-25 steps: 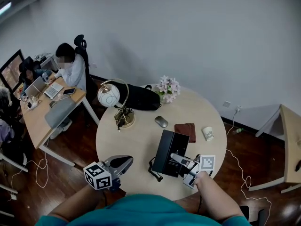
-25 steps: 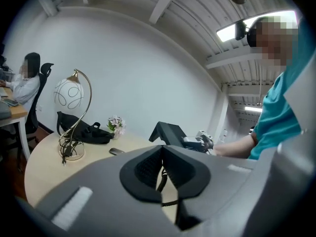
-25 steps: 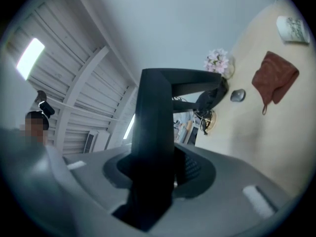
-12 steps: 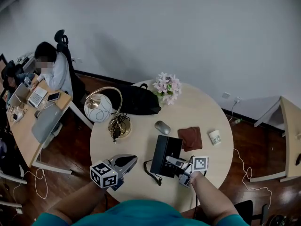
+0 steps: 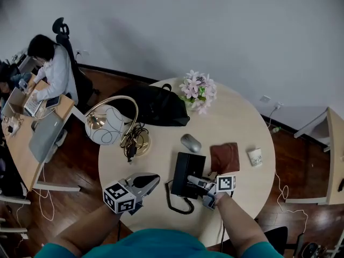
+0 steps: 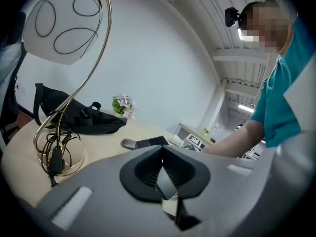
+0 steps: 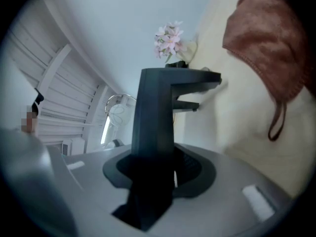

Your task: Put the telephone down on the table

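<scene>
A black telephone [image 5: 187,171] is near the front of the round wooden table [image 5: 236,122], its coiled cord [image 5: 180,205] trailing toward me. My right gripper [image 5: 194,181] is shut on its right side, and the black body fills the jaws in the right gripper view [image 7: 155,117]. I cannot tell whether the phone's base touches the tabletop. My left gripper [image 5: 150,179] hovers to the left of the phone with its jaws together and nothing in them [image 6: 160,169]. From the left gripper view the telephone [image 6: 153,142] lies ahead, apart from that gripper.
On the table stand a gold arc lamp [image 5: 105,125] with a cable on its base, a black bag [image 5: 153,105], flowers [image 5: 198,90], a grey mouse [image 5: 190,142], a brown cloth [image 5: 224,157] and a small cup [image 5: 255,157]. A person [image 5: 51,69] sits at a desk at far left.
The telephone has come down from a raised, upright tilt to a lower, flatter pose with the right gripper still on it. The left gripper has also sunk toward the table.
</scene>
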`<state>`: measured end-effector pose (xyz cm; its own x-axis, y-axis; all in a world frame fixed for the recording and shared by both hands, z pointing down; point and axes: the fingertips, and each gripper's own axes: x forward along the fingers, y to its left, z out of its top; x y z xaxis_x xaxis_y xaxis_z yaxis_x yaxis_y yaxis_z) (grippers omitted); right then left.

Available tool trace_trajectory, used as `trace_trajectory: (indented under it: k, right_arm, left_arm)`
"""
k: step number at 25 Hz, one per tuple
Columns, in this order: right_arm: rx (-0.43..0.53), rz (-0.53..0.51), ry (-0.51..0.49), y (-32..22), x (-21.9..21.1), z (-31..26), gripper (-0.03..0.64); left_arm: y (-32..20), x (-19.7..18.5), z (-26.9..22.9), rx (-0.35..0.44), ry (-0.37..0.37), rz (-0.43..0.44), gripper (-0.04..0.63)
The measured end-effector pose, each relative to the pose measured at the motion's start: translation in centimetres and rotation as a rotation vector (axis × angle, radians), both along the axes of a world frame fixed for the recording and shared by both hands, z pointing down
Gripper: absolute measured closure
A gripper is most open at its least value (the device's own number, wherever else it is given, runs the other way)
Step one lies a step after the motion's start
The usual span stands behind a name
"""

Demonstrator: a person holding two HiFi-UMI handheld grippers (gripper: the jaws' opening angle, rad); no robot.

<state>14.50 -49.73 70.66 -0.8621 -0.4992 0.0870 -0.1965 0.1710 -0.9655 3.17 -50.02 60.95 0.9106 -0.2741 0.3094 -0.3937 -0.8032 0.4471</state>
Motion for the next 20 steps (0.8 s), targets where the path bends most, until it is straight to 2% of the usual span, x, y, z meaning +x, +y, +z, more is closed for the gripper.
trace_trajectory:
  k: [3, 9, 14, 18, 20]
  right_arm:
    - [0.02, -0.007, -0.003, -0.2, -0.1, 0.3, 0.457]
    - [0.034, -0.037, 0.13, -0.3, 0.9, 2.4, 0.446]
    - [0.008, -0.005, 0.192, -0.2, 1.4, 3.0, 0.436]
    - [0.037, 0.013, 0.307, -0.5, 2.2, 3.1, 0.416]
    - [0.008, 0.019, 0.356, -0.3, 2.7, 3.9, 0.392]
  left_arm:
    - [-0.3, -0.1, 0.5, -0.013, 0.007, -0.004, 0.589]
    - [-0.5, 0.1, 1.1, -0.028, 0.015, -0.009, 0.589]
    - [-0.5, 0.1, 1.3, -0.041, 0.023, -0.02, 0.589]
    - [-0.1, 0.2, 1.3, -0.042, 0.026, -0.017, 0.589]
    - [0.1, 0.2, 1.2, -0.042, 0.027, -0.017, 0.589]
